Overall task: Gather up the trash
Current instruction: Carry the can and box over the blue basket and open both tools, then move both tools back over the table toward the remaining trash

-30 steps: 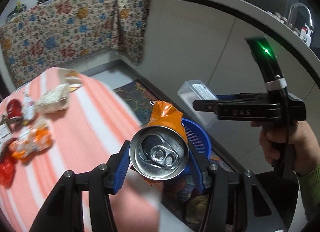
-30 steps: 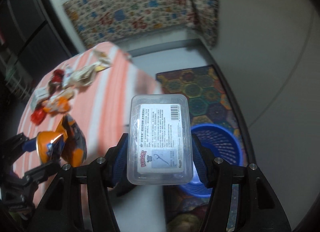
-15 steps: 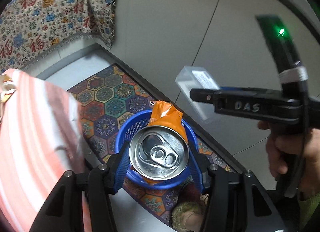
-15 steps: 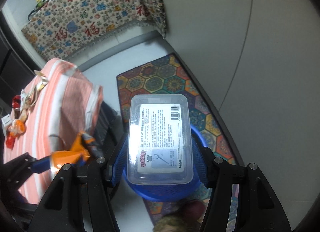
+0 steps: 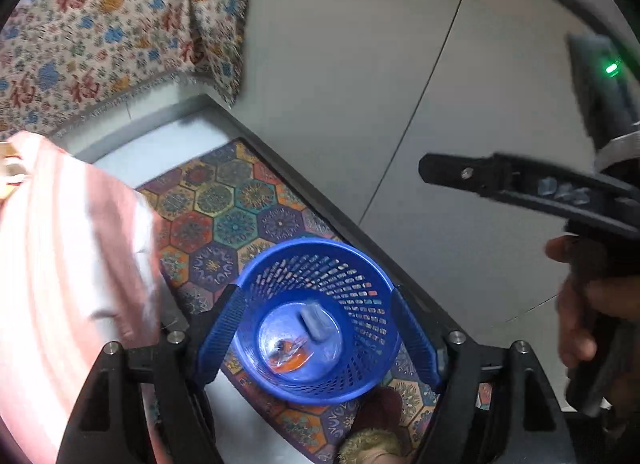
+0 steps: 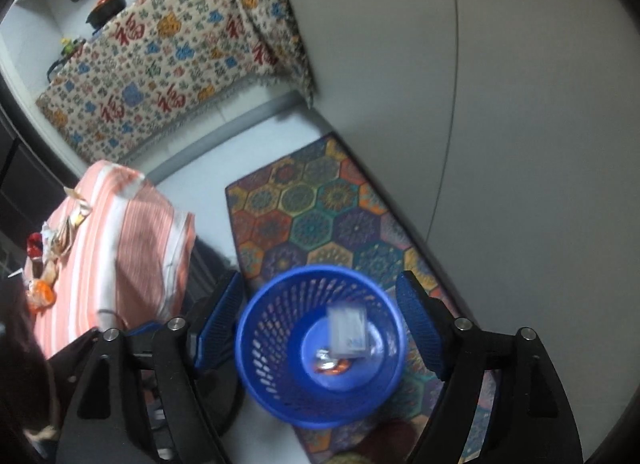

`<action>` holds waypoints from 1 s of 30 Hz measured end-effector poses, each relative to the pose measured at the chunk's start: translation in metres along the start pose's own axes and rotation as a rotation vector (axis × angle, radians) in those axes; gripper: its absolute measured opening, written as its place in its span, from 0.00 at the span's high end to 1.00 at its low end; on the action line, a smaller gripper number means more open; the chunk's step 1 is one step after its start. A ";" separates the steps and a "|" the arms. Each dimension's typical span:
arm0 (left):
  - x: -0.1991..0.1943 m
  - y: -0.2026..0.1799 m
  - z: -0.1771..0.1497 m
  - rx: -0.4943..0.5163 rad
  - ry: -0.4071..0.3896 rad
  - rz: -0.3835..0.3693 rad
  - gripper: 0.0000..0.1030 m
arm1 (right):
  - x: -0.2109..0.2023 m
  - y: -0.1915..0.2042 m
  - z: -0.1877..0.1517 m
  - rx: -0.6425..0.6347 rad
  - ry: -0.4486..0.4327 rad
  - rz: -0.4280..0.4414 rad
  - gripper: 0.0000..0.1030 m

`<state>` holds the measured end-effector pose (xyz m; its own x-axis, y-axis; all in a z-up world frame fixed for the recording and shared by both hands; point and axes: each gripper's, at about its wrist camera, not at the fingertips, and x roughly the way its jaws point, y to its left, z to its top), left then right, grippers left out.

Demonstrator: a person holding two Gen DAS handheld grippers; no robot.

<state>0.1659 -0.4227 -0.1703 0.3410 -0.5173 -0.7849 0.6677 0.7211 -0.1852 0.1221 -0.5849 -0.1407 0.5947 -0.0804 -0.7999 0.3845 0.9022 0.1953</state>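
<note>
Glossy blue plastic mesh basket [image 5: 372, 276]; matt patterned cloth rug [image 6: 320, 216].

A blue mesh basket [image 6: 320, 344] stands on a rug [image 6: 320, 220] of many-coloured hexagon medallions. At nine o'clock lies an orange-and-white striped tablecloth [image 6: 116, 248]. At eleven o'clock hangs a cream cloth [image 6: 160, 68] with red characters and blue and yellow flowers. The wall [image 6: 460, 104] is plain grey.

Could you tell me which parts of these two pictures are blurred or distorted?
Left wrist view: the striped cloth and right gripper are smeared, the box in the basket is blurred, and its own fingers are sharp. Right wrist view: the box is a pale streak, the basket rim is soft, and the fisheye bends the wall seam.
</note>
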 end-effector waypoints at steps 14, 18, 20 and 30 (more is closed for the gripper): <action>-0.133 0.098 -0.097 -0.135 -0.081 0.264 0.25 | -0.039 0.106 -0.023 -0.224 -0.174 0.055 0.12; -0.160 0.140 -0.121 -0.198 -0.089 0.371 0.25 | -0.036 0.163 -0.044 -0.338 -0.162 0.150 0.11; -0.173 0.161 -0.132 -0.231 -0.096 0.415 0.25 | -0.032 0.201 -0.060 -0.422 -0.144 0.201 0.11; -0.214 0.256 -0.178 -0.383 -0.088 0.514 0.25 | 0.008 0.322 -0.131 -0.711 0.036 0.366 0.11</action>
<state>0.1459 -0.0454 -0.1552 0.6185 -0.0869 -0.7810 0.1274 0.9918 -0.0094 0.1585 -0.2391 -0.1588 0.5686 0.2756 -0.7751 -0.3796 0.9238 0.0500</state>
